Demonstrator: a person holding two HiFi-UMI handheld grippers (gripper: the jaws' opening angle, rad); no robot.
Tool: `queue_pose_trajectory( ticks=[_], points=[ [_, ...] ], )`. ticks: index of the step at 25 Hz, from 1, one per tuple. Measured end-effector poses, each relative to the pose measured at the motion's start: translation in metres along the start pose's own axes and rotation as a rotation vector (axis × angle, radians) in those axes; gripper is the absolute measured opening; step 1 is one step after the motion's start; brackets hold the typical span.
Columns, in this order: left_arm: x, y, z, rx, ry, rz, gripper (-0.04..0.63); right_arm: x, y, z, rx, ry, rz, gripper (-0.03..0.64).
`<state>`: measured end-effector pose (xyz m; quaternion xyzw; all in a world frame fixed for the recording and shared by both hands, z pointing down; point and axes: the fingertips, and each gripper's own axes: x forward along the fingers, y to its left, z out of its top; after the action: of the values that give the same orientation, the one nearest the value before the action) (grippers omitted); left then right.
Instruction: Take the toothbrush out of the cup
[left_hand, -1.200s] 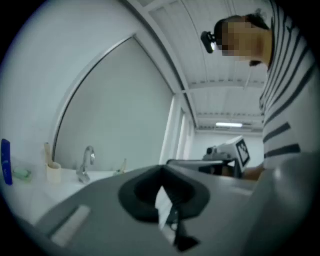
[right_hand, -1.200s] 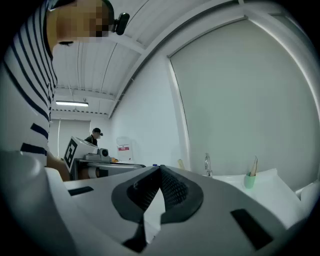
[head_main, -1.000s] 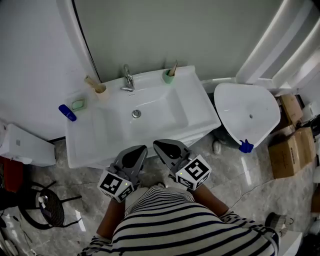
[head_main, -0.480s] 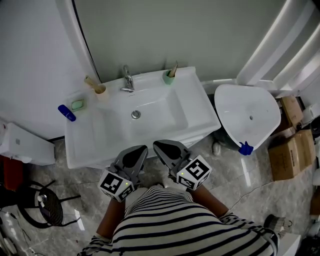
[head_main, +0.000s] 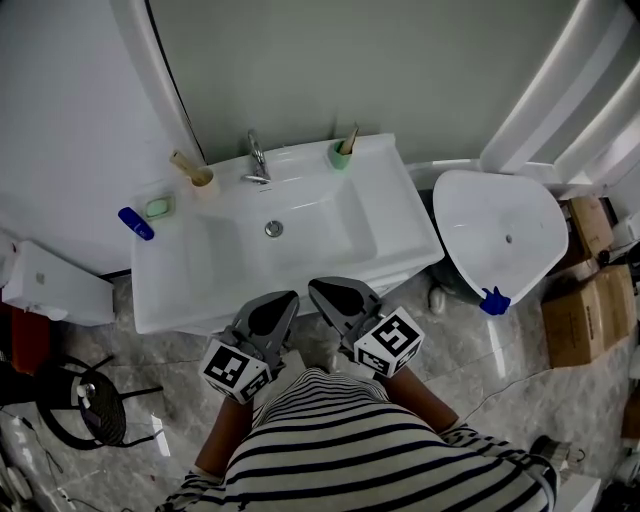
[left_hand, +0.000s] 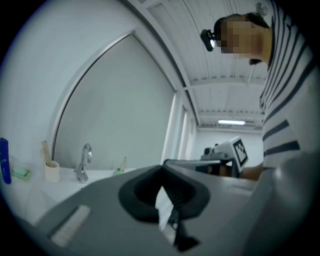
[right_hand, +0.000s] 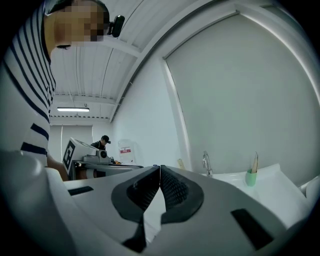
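**Q:** Two cups are seen in the head view; which hazard follows from that?

**A:** A green cup (head_main: 340, 156) holding a toothbrush (head_main: 349, 137) is set at upper centre on the sink (head_main: 180, 300) ledge, right of the faucet (head_main: 257, 158). A beige cup (head_main: 204, 186) with a second brush (head_main: 184, 164) stands to the faucet's left. No cup is specified, so the wrong one could be approached. The left gripper (head_main: 280, 303) and right gripper (head_main: 322, 293) are held at lower centre, well apart from both cups.

**Q:** What is shown in the left gripper view?

**A:** The jaws are pressed together with nothing between them. The beige cup (left_hand: 51, 171) appears small at far left. If the jaws are not opened before the reach, a brush would be knocked rather than gripped.

**Q:** And in the right gripper view?

**A:** The jaws are likewise closed and empty. The green cup (right_hand: 250, 177) is seen at right of centre, its brush leaning. Such a cup could be tipped or dragged if the brush is pulled sideways instead of along its lean.
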<state>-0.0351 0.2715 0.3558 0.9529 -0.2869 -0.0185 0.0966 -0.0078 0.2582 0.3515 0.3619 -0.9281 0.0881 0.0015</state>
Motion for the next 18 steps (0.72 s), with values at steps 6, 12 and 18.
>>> queue_pose_trajectory(
  ticks=[6,12,18],
  points=[
    [0.020,0.021,0.008,0.012,-0.010,-0.021,0.008,0.016,-0.021,0.003,-0.004,-0.008,-0.016,0.008],
    [0.053,0.058,0.015,0.010,-0.012,-0.061,0.008,0.043,-0.053,0.010,-0.002,0.004,-0.043,0.008],
    [0.077,0.108,0.027,0.008,-0.019,-0.076,0.008,0.082,-0.089,0.021,-0.006,0.011,-0.074,0.008]
  ],
)
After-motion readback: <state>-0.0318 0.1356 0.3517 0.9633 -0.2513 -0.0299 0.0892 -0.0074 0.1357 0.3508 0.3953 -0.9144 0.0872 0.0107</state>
